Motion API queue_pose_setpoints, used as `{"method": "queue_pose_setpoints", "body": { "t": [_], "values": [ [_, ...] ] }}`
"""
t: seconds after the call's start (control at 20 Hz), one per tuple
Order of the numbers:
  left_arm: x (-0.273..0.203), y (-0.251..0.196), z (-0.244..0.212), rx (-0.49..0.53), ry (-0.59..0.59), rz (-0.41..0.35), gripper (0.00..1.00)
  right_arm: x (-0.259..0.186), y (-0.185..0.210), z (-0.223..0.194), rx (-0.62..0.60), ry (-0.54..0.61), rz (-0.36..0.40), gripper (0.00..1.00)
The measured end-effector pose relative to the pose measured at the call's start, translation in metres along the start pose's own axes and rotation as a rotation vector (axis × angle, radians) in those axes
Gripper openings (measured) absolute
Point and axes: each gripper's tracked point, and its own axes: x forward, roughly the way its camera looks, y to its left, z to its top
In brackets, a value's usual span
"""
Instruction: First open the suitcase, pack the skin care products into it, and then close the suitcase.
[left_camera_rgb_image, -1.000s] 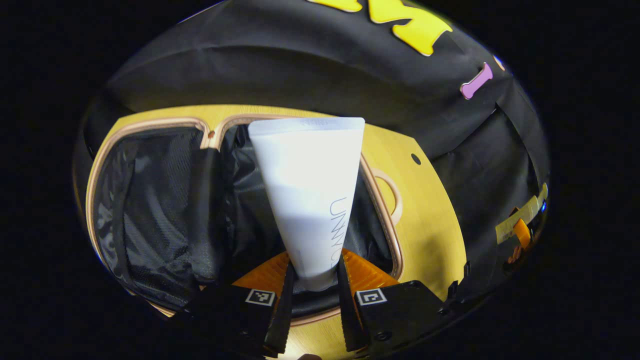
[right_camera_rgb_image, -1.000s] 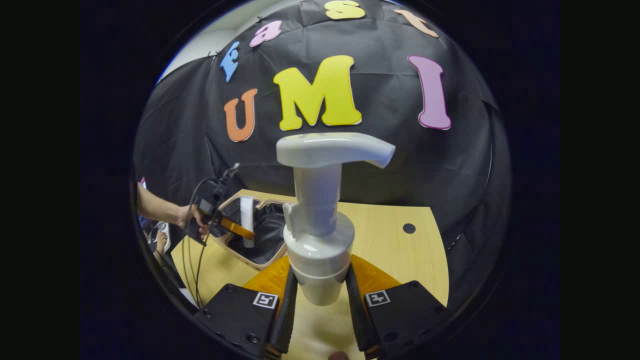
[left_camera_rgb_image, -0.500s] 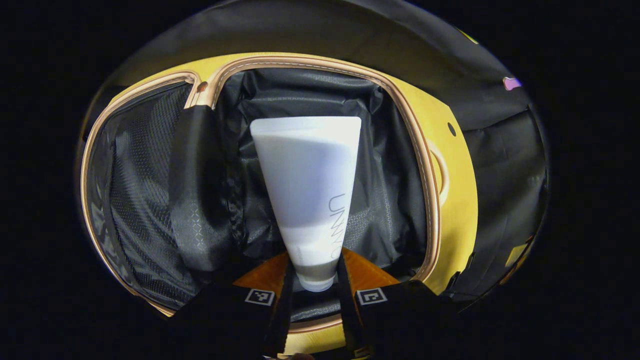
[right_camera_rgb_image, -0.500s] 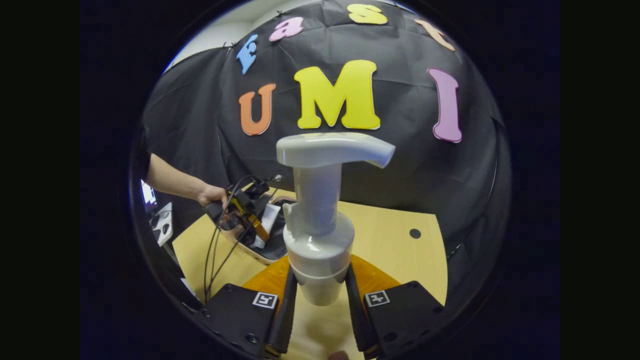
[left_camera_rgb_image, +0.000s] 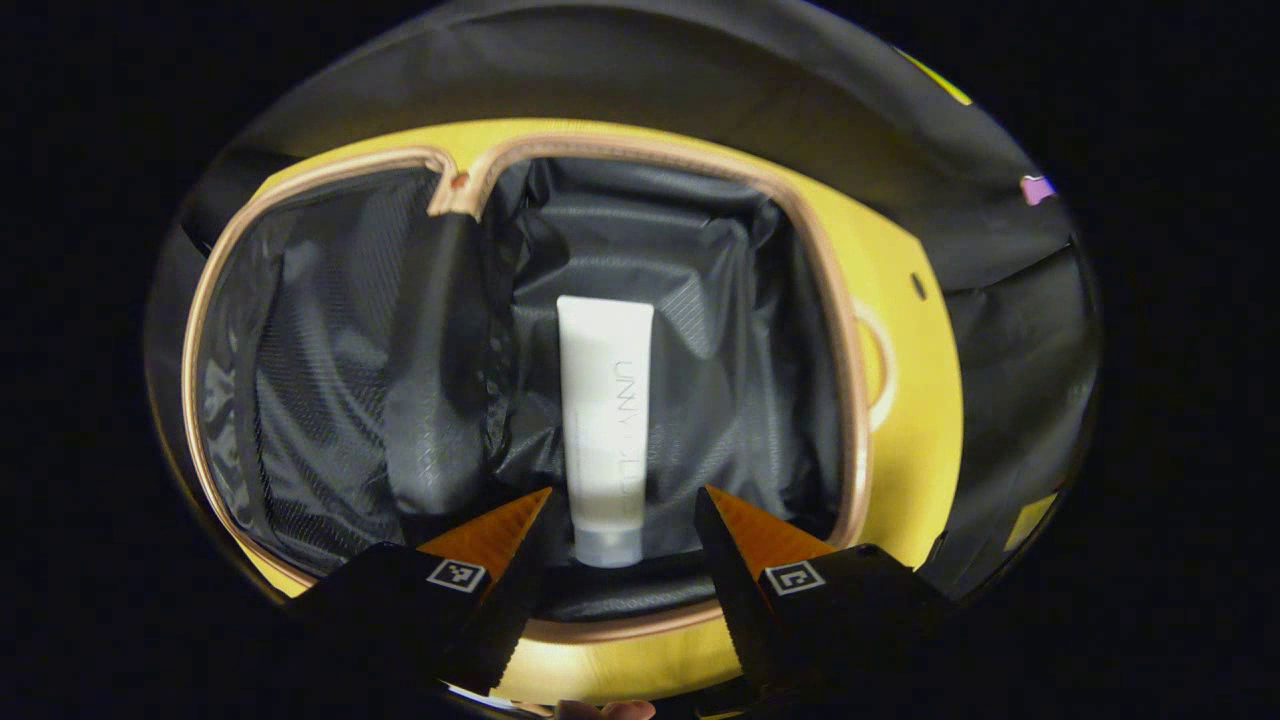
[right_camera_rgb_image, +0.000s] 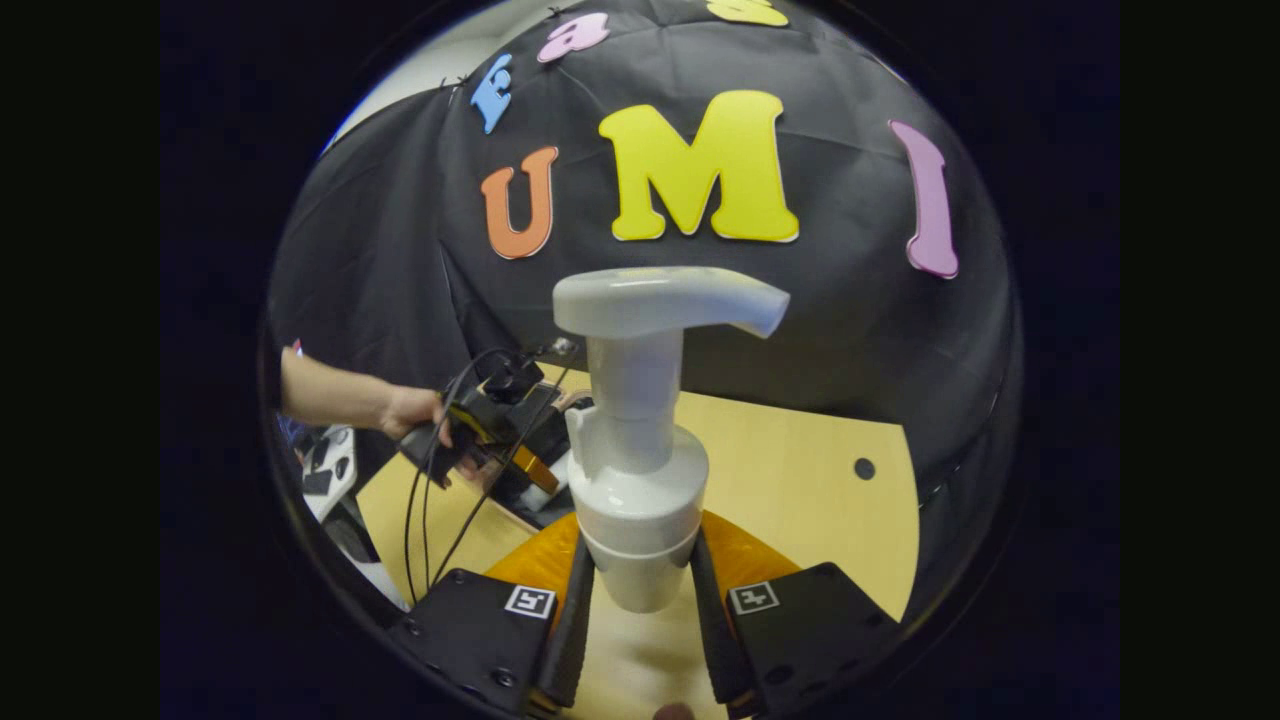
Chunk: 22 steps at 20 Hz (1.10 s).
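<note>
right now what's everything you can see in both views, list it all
suitcase: one, yellow shell with tan trim, lying open on the table, dark lining inside
tube: one, white, lying flat in the right half of the suitcase, cap end toward the camera
mesh pocket: one, black, over the left half of the suitcase
pump bottle: one, white, upright, held above the table
table: one, light wood, with a small dark hole
left gripper: open, fingers spread on either side of the tube's cap end without touching it
right gripper: shut on the pump bottle's base
hand: one, holding the left gripper over the suitcase
</note>
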Motion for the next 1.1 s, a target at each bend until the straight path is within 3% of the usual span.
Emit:
{"method": "queue_pose_setpoints", "body": {
  "t": [0.15,0.2,0.3,0.4,0.5,0.75,1.1],
  "values": [
    [-0.049,-0.012,0.015,-0.091,-0.267,-0.083,0.86,0.051,0.045,0.009,0.070,0.103,0.135,0.46],
    [-0.065,-0.009,0.015,-0.110,-0.362,-0.087,0.86,0.071,0.056,0.007,0.071,0.142,0.157,0.46],
    [-0.105,0.001,0.004,-0.162,-0.539,-0.062,0.96,0.102,0.075,-0.001,0.117,0.233,0.191,0.46],
    [-0.129,0.009,-0.022,-0.199,-0.635,-0.037,0.96,0.135,0.087,-0.019,0.202,0.351,0.198,0.45],
    [-0.149,0.017,-0.054,-0.205,-0.673,0.001,0.96,0.174,0.086,-0.038,0.256,0.458,0.150,0.44],
    [-0.172,0.008,-0.123,-0.299,-0.707,-0.074,0.96,0.228,0.072,-0.087,0.364,0.677,0.032,0.46],
    [-0.189,0.033,-0.136,-0.275,-0.739,-0.013,0.96,0.266,0.064,-0.122,0.488,0.822,-0.110,0.46]
  ]
}}
